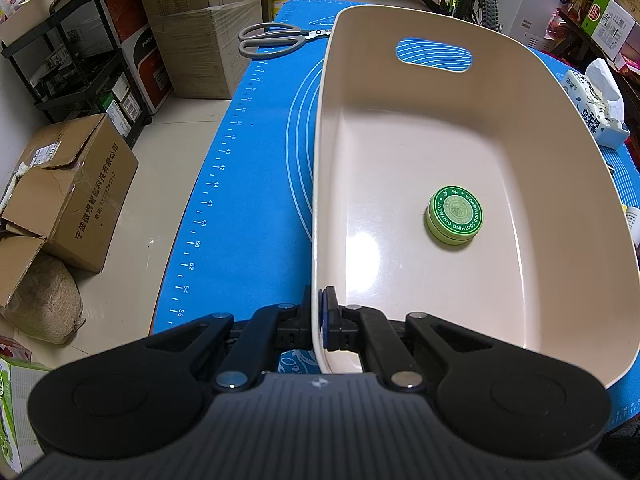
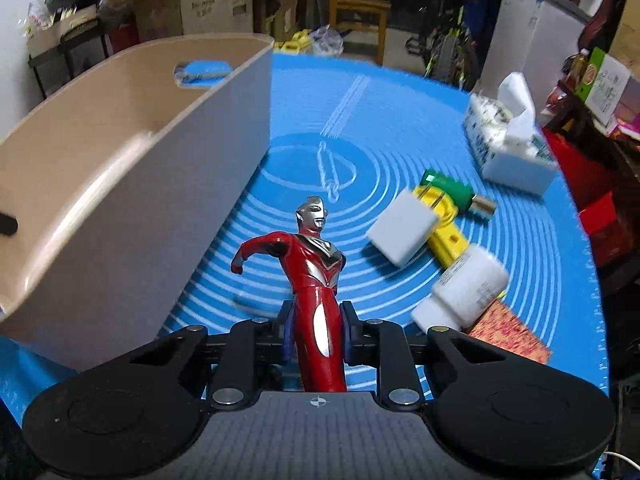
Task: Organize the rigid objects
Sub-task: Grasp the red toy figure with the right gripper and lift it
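Standing figure between closed jaws

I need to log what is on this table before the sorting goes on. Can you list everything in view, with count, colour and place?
bin: one, beige, on the mat, its near rim clamped by the left gripper
tin: one, green, round, inside the bin
scissors: one pair, grey handles, on the mat beyond the bin
toy figure: one, red and silver, held by its legs
white block: one, on the mat right of the figure
toy tool: one, yellow and green, behind the block
bottle: one, white, lying on the mat
tissue pack: one, white, far right of the mat
mat: one, blue, covers the table
left gripper: black, shut on the bin
right gripper: black, shut on the toy figure
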Action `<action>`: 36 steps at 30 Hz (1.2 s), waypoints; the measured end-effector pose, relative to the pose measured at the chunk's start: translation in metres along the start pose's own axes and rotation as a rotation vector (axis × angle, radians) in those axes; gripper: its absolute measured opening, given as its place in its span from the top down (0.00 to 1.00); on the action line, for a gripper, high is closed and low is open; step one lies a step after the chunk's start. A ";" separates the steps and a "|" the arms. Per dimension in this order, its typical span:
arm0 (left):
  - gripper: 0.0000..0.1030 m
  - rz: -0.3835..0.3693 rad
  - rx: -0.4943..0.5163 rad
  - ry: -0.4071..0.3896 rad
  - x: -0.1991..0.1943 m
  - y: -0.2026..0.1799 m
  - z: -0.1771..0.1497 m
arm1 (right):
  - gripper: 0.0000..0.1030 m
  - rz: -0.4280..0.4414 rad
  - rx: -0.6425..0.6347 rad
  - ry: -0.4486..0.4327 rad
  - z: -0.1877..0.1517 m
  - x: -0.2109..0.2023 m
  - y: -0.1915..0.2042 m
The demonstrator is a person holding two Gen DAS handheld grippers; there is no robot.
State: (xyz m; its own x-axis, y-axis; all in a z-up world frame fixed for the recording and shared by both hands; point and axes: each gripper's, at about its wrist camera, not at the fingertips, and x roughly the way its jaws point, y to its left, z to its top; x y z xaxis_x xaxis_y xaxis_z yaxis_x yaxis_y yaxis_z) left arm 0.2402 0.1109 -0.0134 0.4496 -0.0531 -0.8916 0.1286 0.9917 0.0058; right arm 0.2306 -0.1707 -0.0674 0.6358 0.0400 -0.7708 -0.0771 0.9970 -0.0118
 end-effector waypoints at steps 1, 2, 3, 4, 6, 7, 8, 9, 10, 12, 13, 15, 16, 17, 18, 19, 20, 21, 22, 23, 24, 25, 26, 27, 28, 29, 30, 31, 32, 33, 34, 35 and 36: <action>0.95 0.000 0.000 0.000 0.000 0.000 0.000 | 0.70 -0.006 0.007 -0.011 0.002 -0.003 -0.001; 0.95 0.000 0.001 0.000 0.000 0.000 0.000 | 0.70 -0.012 0.014 -0.024 0.004 -0.006 -0.001; 0.96 0.000 0.001 0.000 0.000 0.000 0.000 | 0.70 -0.018 0.021 -0.036 0.006 -0.010 -0.002; 0.95 0.000 0.001 0.000 0.000 0.000 0.000 | 0.70 -0.027 0.027 -0.049 0.008 -0.014 -0.002; 0.95 0.001 0.001 0.000 0.000 0.001 0.000 | 0.70 -0.044 0.035 -0.074 0.012 -0.022 -0.002; 0.95 0.001 0.002 0.000 0.000 0.001 0.000 | 0.70 -0.046 0.041 -0.082 0.015 -0.024 -0.003; 0.95 0.000 0.000 0.000 0.000 0.000 0.000 | 0.70 -0.048 0.045 -0.094 0.017 -0.028 -0.003; 0.95 0.000 0.001 0.000 0.000 0.000 0.000 | 0.70 -0.055 0.045 -0.107 0.019 -0.032 -0.003; 0.95 0.001 0.001 0.000 0.000 0.000 0.000 | 0.70 -0.063 0.043 -0.119 0.022 -0.036 -0.001; 0.95 0.001 0.000 0.000 0.000 0.000 0.000 | 0.70 -0.073 0.043 -0.143 0.027 -0.043 0.000; 0.95 0.001 0.000 0.000 0.000 0.000 0.000 | 0.70 -0.076 0.042 -0.155 0.031 -0.046 0.002; 0.95 0.002 -0.003 0.000 -0.001 0.001 -0.001 | 0.70 -0.077 0.039 -0.177 0.038 -0.052 0.004; 0.96 0.002 -0.004 0.000 -0.001 0.002 -0.001 | 0.70 -0.071 0.038 -0.183 0.042 -0.055 0.006; 0.96 0.002 -0.004 0.000 -0.001 0.001 -0.001 | 0.70 -0.067 0.035 -0.193 0.046 -0.058 0.007; 0.96 0.002 -0.004 0.000 -0.001 0.001 -0.001 | 0.70 -0.065 0.029 -0.204 0.050 -0.061 0.009; 0.96 0.002 -0.004 0.000 -0.001 0.001 -0.001 | 0.70 -0.064 0.023 -0.215 0.054 -0.064 0.012; 0.96 0.002 -0.003 0.000 -0.001 0.001 -0.001 | 0.70 -0.062 0.018 -0.225 0.058 -0.067 0.014; 0.96 0.002 -0.003 0.000 -0.001 0.002 -0.001 | 0.70 -0.058 0.013 -0.236 0.062 -0.070 0.017; 0.96 0.003 -0.003 0.000 -0.001 0.001 -0.001 | 0.70 -0.055 0.008 -0.246 0.067 -0.073 0.020; 0.96 0.003 -0.003 0.000 -0.001 0.001 -0.001 | 0.70 -0.053 0.003 -0.256 0.071 -0.076 0.023; 0.96 0.003 -0.003 0.000 -0.001 0.001 -0.001 | 0.70 -0.048 -0.002 -0.268 0.075 -0.079 0.027; 0.96 0.003 -0.004 0.000 -0.001 0.001 -0.001 | 0.70 -0.043 -0.005 -0.276 0.080 -0.081 0.029; 0.96 0.003 -0.004 0.000 -0.001 0.001 -0.001 | 0.69 -0.036 -0.009 -0.284 0.085 -0.083 0.032; 0.96 0.003 -0.004 0.000 -0.001 0.001 -0.001 | 0.69 -0.030 -0.013 -0.292 0.089 -0.085 0.036; 0.96 0.003 -0.005 0.000 -0.001 0.001 -0.001 | 0.70 -0.021 -0.017 -0.299 0.094 -0.086 0.040; 0.96 0.003 -0.004 0.000 -0.001 0.001 -0.001 | 0.70 -0.013 -0.021 -0.302 0.098 -0.086 0.044; 0.96 0.003 -0.005 0.000 -0.001 0.001 -0.001 | 0.70 -0.004 -0.026 -0.306 0.102 -0.085 0.049; 0.96 0.003 -0.004 0.000 -0.001 0.001 -0.001 | 0.70 0.007 -0.033 -0.308 0.105 -0.085 0.055; 0.96 0.003 -0.004 0.001 -0.001 0.001 -0.001 | 0.70 0.017 -0.040 -0.310 0.109 -0.084 0.060; 0.96 0.003 -0.005 0.001 -0.001 0.002 -0.001 | 0.70 0.029 -0.046 -0.311 0.112 -0.082 0.068; 0.96 0.003 -0.004 0.000 -0.001 0.001 -0.001 | 0.69 0.040 -0.051 -0.309 0.115 -0.081 0.074; 0.96 0.003 -0.004 0.000 -0.001 0.001 -0.001 | 0.69 0.050 -0.056 -0.305 0.117 -0.078 0.081; 0.96 0.004 -0.004 0.000 -0.001 0.001 -0.001 | 0.69 0.059 -0.062 -0.300 0.118 -0.075 0.087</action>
State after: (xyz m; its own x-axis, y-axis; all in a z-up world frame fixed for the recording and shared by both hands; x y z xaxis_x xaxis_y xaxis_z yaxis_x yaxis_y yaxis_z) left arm 0.2393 0.1120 -0.0126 0.4500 -0.0496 -0.8916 0.1239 0.9923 0.0074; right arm 0.2674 -0.0791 0.0645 0.8264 0.1246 -0.5491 -0.1614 0.9867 -0.0190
